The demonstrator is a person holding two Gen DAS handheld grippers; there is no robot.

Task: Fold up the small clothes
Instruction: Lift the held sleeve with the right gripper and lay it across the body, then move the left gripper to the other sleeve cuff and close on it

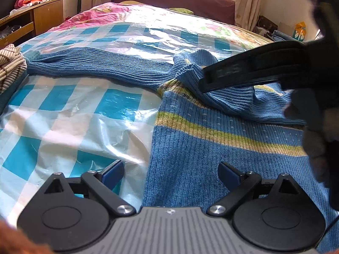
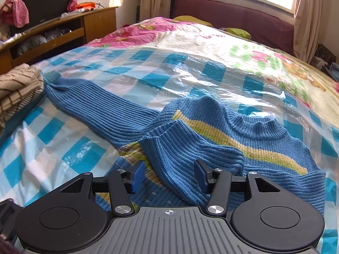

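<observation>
A blue sweater (image 2: pixel 211 139) with yellow-green stripes is lying on the bed (image 2: pixel 106 80), on a checked plastic sheet (image 2: pixel 63 148) that is covering the near part of it. One ribbed sleeve (image 2: pixel 95 108) is stretching toward the bed's left edge, ending beside a folded striped garment (image 2: pixel 19 89). The other sleeve (image 2: pixel 182 158) is lying folded across the sweater's chest.

The right tool (image 2: pixel 169 176) is hovering over that folded sleeve with its blue fingers apart; the sleeve is running between them, and the pads are not pressing on it. The left tool (image 1: pixel 170 175) is standing wide apart and holding nothing, straddling the sweater's left edge, with one finger over the plastic sheet and the other over the knit.
</observation>
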